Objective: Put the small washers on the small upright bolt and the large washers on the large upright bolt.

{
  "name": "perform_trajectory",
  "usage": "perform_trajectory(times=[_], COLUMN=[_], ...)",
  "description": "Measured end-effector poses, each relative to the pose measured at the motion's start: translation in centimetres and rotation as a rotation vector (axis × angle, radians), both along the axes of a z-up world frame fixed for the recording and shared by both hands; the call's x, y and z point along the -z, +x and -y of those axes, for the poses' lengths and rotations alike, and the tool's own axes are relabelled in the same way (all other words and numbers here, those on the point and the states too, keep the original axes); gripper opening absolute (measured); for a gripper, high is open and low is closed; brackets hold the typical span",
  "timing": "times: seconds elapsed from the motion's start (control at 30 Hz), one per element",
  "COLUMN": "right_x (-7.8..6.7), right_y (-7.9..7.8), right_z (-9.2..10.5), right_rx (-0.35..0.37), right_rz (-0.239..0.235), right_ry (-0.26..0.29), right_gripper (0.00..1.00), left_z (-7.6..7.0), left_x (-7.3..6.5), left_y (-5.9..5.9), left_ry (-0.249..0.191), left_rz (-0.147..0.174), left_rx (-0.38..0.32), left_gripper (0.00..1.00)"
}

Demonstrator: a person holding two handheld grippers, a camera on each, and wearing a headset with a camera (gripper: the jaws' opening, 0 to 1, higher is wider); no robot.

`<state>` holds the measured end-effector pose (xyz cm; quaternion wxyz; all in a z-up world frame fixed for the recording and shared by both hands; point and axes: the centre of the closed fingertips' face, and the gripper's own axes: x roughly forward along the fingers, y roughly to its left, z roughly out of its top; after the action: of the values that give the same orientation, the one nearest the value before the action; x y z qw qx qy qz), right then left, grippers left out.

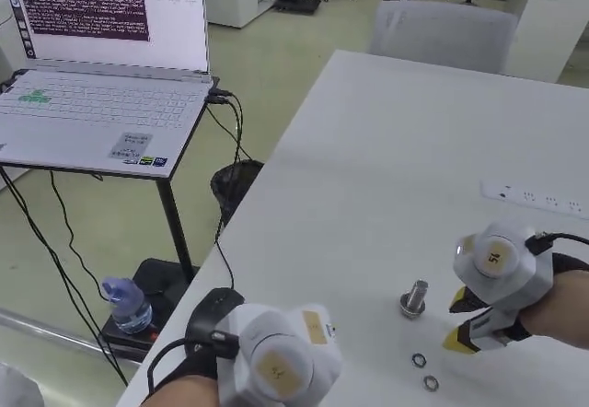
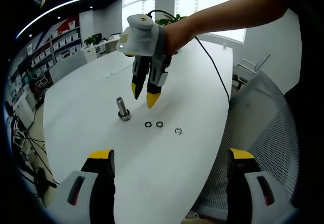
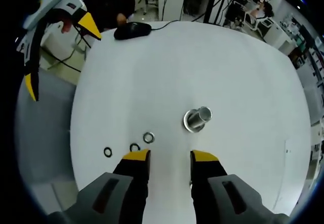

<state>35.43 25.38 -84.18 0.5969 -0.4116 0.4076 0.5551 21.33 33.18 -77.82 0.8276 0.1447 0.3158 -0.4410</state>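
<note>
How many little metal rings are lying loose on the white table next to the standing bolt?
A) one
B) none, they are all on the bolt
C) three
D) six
C: three rings lie in a row on the table beside the bolt, none on it.

Open-plan office or lab room: a large white bench (image 1: 368,149) carrying a power strip (image 1: 534,195), an open laptop (image 1: 101,103) on a black stand (image 1: 170,214) beside it, a grey office chair (image 1: 442,34) at the far edge, stocked shelving (image 2: 66,36) along one wall, tall windows (image 2: 202,1).
</note>
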Motion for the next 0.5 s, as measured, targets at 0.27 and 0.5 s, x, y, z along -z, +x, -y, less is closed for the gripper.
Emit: perform_trajectory(times=[0.27, 0.5], right_x=[0.1, 0.8], right_y=[-1.9, -2.6], right_z=[-0.8, -1.1], right_rx=[-0.016, -0.006], right_rz=[-0.012, -0.023], right_ry=[0.019, 0.019], right_gripper=[0.33, 0.32], left_z=[0.8, 0.7], left_x=[-0.4, -0.2], left_y=[-0.4, -0.4], left_ry=[-0.037, -0.027], left_rz=[0.003, 0.005], left_rx=[0.017, 0.017], left_gripper=[0.99, 0.98])
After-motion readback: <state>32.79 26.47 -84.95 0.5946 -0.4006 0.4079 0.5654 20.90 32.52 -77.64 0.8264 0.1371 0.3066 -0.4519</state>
